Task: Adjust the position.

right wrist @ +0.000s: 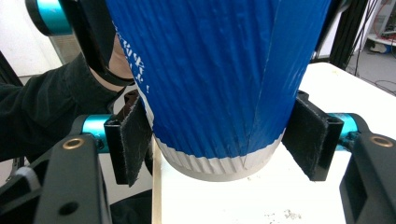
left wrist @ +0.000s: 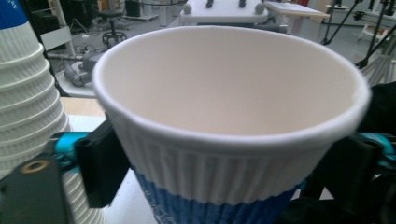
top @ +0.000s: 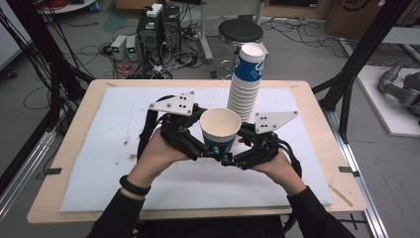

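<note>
A paper cup (top: 220, 126), white and ribbed at the top and blue lower down, stands upright with its mouth open between both grippers over the white mat (top: 114, 148). My left gripper (top: 209, 148) is shut on it; in the left gripper view its black pads (left wrist: 100, 168) press the cup (left wrist: 224, 154) just under the white band. From the other side my right gripper (top: 232, 157) is shut on the blue lower wall (right wrist: 215, 79), pads (right wrist: 133, 144) against it near the base. A tall stack of the same cups (top: 246, 84) rises just behind, also seen as the stack (left wrist: 28, 107) at the left.
The mat covers most of a wooden table (top: 74, 210). Beyond the far edge are a black stool (top: 241, 32), computer boxes (top: 153, 29) and loose cables on the floor. Black frame posts (top: 356, 64) stand at the right.
</note>
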The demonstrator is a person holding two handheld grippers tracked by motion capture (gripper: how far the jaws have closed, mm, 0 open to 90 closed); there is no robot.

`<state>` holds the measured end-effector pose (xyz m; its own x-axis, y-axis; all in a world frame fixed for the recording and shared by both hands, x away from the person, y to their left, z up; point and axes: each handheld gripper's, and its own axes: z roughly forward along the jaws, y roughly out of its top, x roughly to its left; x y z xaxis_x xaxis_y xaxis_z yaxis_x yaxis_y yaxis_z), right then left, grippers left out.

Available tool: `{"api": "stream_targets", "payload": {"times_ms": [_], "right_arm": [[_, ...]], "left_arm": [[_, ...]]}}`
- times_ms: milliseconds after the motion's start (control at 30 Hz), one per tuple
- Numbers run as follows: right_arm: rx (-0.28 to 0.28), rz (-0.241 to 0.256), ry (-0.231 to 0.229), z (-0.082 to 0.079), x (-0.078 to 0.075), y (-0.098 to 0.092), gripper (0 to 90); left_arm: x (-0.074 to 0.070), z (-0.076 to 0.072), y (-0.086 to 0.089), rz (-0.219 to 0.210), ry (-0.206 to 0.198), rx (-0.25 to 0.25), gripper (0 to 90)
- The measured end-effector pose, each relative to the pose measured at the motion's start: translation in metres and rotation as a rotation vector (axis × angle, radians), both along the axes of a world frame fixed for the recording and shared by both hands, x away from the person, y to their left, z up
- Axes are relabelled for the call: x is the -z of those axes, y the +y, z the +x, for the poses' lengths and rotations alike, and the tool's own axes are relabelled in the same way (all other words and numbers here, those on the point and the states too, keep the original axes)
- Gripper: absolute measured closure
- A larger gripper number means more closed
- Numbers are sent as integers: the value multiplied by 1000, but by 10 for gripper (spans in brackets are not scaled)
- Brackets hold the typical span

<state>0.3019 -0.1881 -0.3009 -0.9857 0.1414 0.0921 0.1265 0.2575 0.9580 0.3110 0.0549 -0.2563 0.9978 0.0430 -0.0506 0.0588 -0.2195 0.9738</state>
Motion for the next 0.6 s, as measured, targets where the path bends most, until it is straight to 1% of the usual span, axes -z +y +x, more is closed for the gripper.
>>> {"api": "stream_targets", "payload": {"times_ms": [33, 100, 233, 300, 433, 467, 500, 533, 567, 600], "right_arm": [[-7, -1, -3, 0, 0, 0, 299], [-3, 0, -7, 0, 0, 1, 299], [-4, -4, -2, 0, 0, 1, 299], [-2, -4, -4, 0, 0, 1, 300], [0, -1, -4, 0, 0, 1, 296], [3, 2, -3, 0, 0, 1, 290], [0, 4, -1, 0, 0, 1, 264], [14, 11, -1, 0, 0, 1, 219], [19, 17, 11, -1, -1, 1, 200], [23, 24, 15, -1, -2, 0, 200]], "left_arm": [[0, 0, 0, 0, 2, -3, 183], [0, 0, 0, -4, 6, -4, 203], [0, 1, 1, 2, -2, -5, 216], [1, 1, 1, -3, 8, -7, 223], [1, 1, 1, -14, 12, -6, 235], [1, 1, 1, -13, 14, -9, 237], [1, 2, 1, -10, 14, -6, 238], [2, 2, 1, -7, 12, -8, 239], [2, 2, 1, -10, 18, -11, 239], [2, 2, 0, -6, 13, -6, 239]]}}
